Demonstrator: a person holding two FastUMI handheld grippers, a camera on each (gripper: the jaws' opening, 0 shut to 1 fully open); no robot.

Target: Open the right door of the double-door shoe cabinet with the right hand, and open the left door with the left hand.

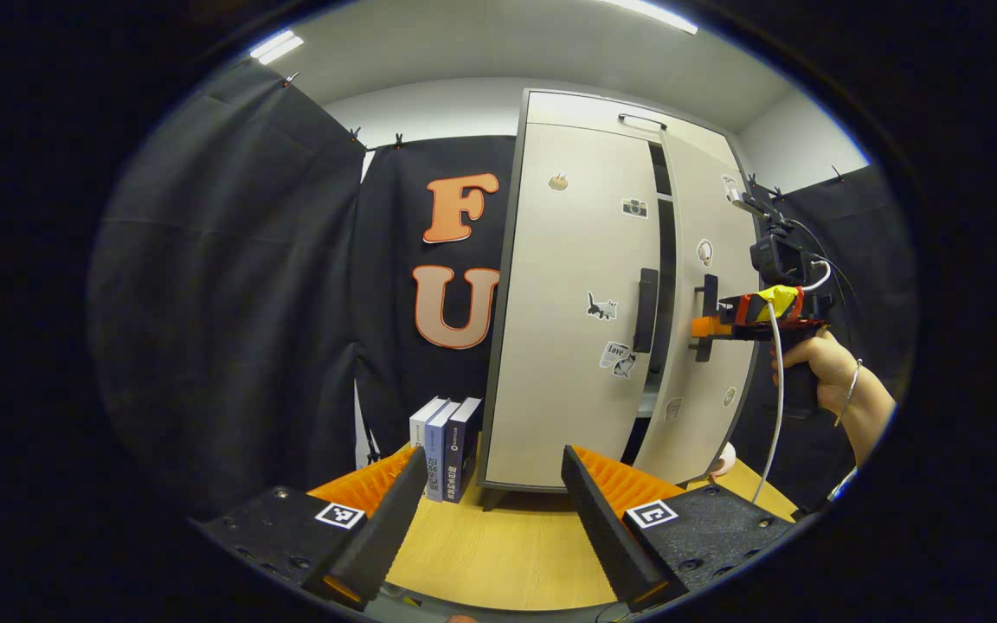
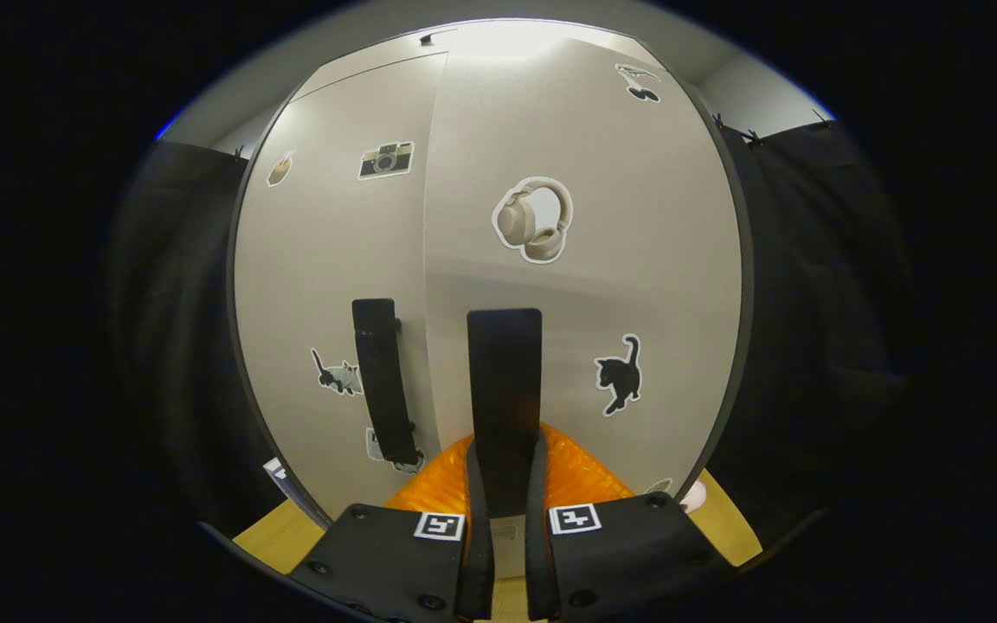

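Note:
The beige shoe cabinet stands on a wooden table. In the left gripper view its left door [image 1: 568, 346] looks closed and its right door [image 1: 715, 407] is slightly ajar, with a dark gap between them. A person's hand [image 1: 814, 368] holds my right gripper [image 1: 701, 327] at the right door's black handle [image 1: 708, 298]. In the right gripper view that handle [image 2: 504, 372] runs upright between the fingers of my right gripper [image 2: 505, 446], which is shut on it. The left door's handle [image 2: 384, 381] hangs just to the left. My left gripper [image 1: 498, 519] is open, low and well short of the left handle [image 1: 646, 310].
Three upright books [image 1: 445, 446] stand on the table [image 1: 507, 554] against the cabinet's left side. A small white object [image 1: 728, 459] lies by the cabinet's right foot. Black cloth walls close in on both sides. Bare tabletop lies between my left gripper and the cabinet.

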